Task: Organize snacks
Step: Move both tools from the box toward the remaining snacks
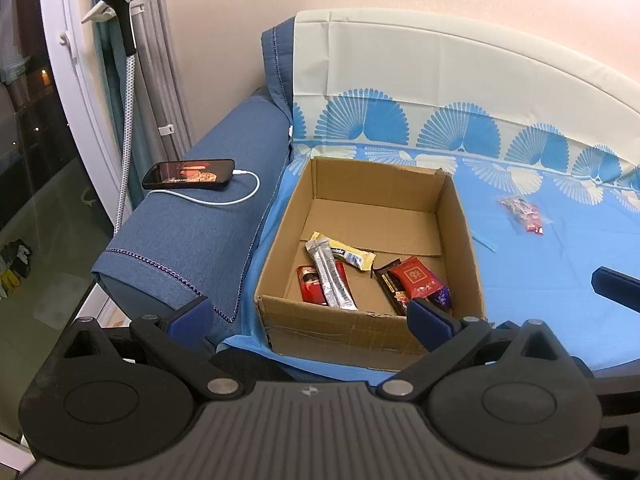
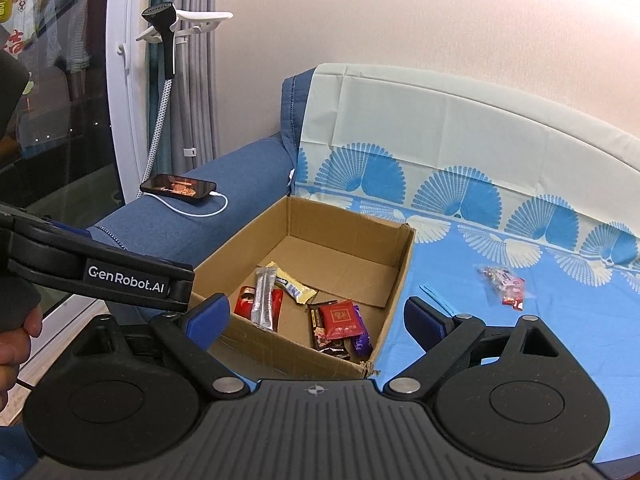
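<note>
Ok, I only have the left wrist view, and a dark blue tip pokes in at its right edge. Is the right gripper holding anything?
Observer: No. The right gripper is open and empty, aimed at the brown cardboard box.
Operator: Where is the clear packet of red sweets relative to it?
Observer: The clear packet of red sweets lies on the blue patterned sheet, beyond the right finger and further right.
Operator: My finger hides the box's near right corner.
Observer: That near right corner is ragged and torn.
</note>
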`<state>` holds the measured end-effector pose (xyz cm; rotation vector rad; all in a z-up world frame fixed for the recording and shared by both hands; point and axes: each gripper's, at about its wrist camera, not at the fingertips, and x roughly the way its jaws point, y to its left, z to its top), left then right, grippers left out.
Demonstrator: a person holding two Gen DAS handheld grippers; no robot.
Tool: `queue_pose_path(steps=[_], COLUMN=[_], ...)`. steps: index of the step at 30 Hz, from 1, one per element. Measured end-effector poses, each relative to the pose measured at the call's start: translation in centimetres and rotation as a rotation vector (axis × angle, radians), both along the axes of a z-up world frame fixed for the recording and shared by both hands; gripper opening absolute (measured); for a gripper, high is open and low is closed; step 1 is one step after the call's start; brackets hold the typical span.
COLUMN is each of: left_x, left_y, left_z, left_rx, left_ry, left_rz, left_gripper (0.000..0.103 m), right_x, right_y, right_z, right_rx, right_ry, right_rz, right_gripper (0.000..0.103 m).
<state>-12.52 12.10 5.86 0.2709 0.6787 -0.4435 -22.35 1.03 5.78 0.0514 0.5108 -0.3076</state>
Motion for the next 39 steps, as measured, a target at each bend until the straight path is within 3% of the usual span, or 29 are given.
queue_pose_path(steps=[28, 39], left_x=[1.0, 2.2], left_y=[-1.5, -8.7], left_z=[-1.1, -0.8], left_rx=[0.055, 0.096], left_ry=[0.024, 0.083], left_rz=[-0.017, -0.119], left_gripper=[0.103, 0.103], right_x=[0.7, -0.9], right_y=[-1.2, -7.5], right_z=[-1.1, -2.9], right_rx=[0.053, 0.104], right_ry=[0.028, 0.027], right_rz=[-0.009, -0.180], right_gripper=[0.095, 0.095])
